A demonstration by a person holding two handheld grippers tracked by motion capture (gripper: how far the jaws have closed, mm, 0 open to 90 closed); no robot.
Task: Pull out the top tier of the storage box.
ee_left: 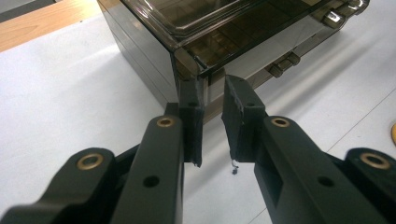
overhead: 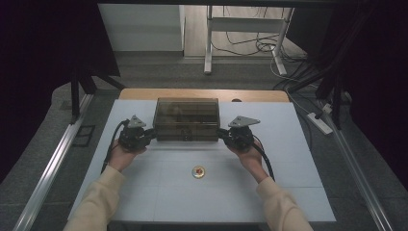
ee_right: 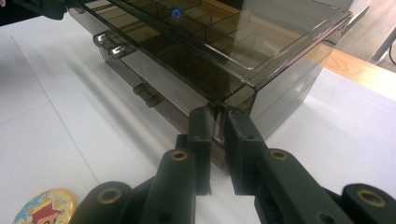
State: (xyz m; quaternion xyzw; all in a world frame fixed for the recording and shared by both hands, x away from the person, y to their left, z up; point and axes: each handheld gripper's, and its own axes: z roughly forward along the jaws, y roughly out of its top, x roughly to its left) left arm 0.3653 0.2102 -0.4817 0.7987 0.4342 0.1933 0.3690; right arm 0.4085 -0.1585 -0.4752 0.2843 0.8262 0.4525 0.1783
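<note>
Black jaws of the left gripper (ee_left: 212, 121) parted a little, tips set at the front left corner of the smoked plastic drawer box (ee_left: 219, 42), not quite pinching it. Right gripper (ee_right: 218, 140) likewise at the front right corner, jaws nearly together, straddling the corner edge; true clamp hard to tell. Box at the far middle of the white table (overhead: 288, 159), lid down, drawers shut, small latches on the front. Glossy, translucent, square-edged, divided inside. Round painted badge (overhead: 198, 172) lying apart, nearer the person. Judged early: box merely flanked, lifting or opening yet to come
</note>
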